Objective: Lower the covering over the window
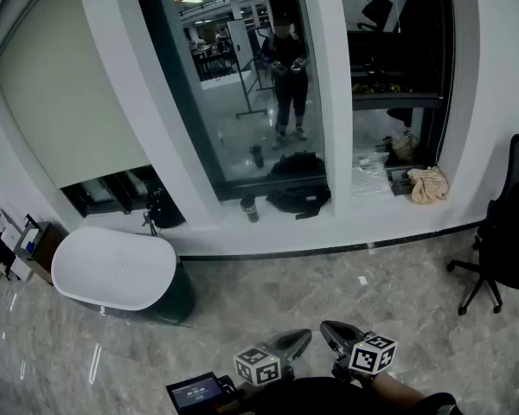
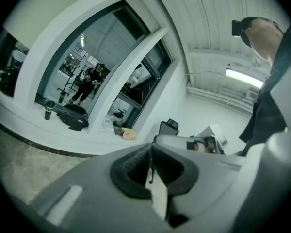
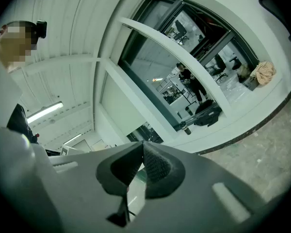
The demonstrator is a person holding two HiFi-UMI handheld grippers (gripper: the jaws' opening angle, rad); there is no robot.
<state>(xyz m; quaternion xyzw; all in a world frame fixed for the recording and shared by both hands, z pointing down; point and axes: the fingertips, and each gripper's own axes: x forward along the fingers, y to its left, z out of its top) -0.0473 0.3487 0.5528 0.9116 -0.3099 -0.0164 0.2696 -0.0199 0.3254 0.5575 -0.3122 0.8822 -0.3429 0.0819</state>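
Observation:
A pale roller blind [image 1: 69, 93] covers most of the left window, leaving a dark gap at its foot. The middle window [image 1: 233, 76] and the right window [image 1: 394, 59] are bare, and the middle pane reflects a standing person. Both grippers hang low at the bottom of the head view, far from the windows. My left gripper [image 1: 303, 339] is shut with nothing in it, its jaws pressed together [image 2: 151, 154]. My right gripper [image 1: 329, 328] is just beside it, also shut and empty [image 3: 142, 152]. Each carries its marker cube.
A white oval tub [image 1: 112, 271] stands on the marble floor below the left window. A black bag [image 1: 298, 199] and a cup [image 1: 249, 207] sit on the sill, with a beige bundle [image 1: 428, 184] further right. A black office chair [image 1: 502, 240] is at the right edge.

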